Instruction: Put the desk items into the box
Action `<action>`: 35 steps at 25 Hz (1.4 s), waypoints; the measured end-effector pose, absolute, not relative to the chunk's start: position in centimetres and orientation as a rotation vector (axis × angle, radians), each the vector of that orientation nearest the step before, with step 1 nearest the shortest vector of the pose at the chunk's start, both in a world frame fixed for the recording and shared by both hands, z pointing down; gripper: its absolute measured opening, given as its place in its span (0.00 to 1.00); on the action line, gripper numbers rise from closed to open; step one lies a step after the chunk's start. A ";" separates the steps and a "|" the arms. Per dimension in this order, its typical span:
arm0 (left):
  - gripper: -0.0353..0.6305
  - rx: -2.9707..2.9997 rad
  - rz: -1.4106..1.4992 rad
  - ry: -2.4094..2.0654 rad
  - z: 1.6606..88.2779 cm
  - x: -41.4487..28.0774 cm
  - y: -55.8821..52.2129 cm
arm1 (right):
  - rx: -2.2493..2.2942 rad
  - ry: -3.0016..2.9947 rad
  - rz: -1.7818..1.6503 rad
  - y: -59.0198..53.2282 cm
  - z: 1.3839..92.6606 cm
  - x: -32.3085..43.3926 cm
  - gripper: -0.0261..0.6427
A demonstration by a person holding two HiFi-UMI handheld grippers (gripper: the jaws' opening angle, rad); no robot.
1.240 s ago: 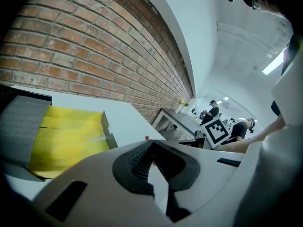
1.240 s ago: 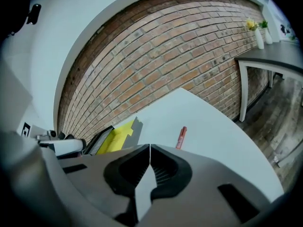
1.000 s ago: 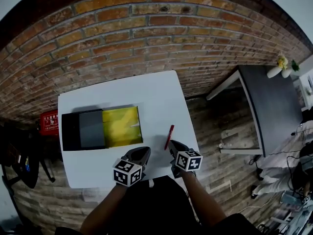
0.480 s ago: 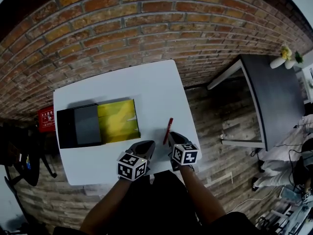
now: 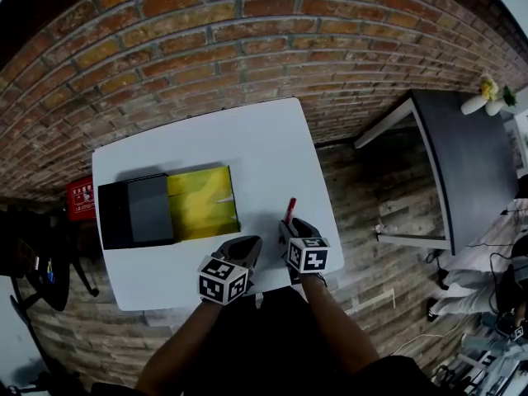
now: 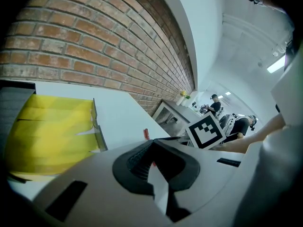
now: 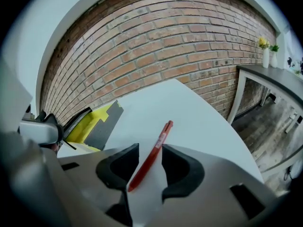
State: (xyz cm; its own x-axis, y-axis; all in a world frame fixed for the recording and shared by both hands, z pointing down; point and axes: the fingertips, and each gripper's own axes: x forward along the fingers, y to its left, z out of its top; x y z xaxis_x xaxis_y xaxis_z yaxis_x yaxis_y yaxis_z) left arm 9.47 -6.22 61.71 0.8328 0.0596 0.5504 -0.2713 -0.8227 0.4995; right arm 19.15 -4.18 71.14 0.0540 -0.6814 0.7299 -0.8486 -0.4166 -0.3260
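A red pen (image 5: 289,209) lies on the white table (image 5: 247,139) near its right front corner. My right gripper (image 5: 288,226) is over the pen's near end. In the right gripper view the pen (image 7: 159,143) runs between the two jaws with a gap on each side, and the jaws of the right gripper (image 7: 150,148) are opening. The box (image 5: 202,203) has a yellow inside and a black lid (image 5: 136,213) lying open to its left. My left gripper (image 5: 245,247) rests near the front edge with its jaws together, and nothing is held in the left gripper (image 6: 151,143).
A dark side table (image 5: 462,163) stands to the right with a white vase of flowers (image 5: 478,101). A red case (image 5: 81,198) sits on the floor left of the table. A brick wall (image 5: 247,48) runs behind it.
My right gripper has slid forward along the pen, so less of the pen shows beyond it. The left gripper has barely moved.
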 end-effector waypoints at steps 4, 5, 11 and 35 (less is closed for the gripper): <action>0.07 2.428 0.760 -0.158 61.7 9.3 -6.3 | 2.110 -1.534 1.270 -4.4 71.9 19.2 0.28; 0.07 2.428 0.761 -0.158 61.7 9.2 -6.3 | 2.102 -1.522 1.256 -4.5 72.0 19.1 0.28; 0.07 2.431 0.760 -0.163 61.7 8.9 -6.7 | 2.048 -1.452 1.171 -4.5 72.0 18.9 0.25; 0.07 2.438 0.694 -0.261 60.6 7.2 -8.9 | 2.084 -1.563 1.356 -4.3 71.6 18.1 0.13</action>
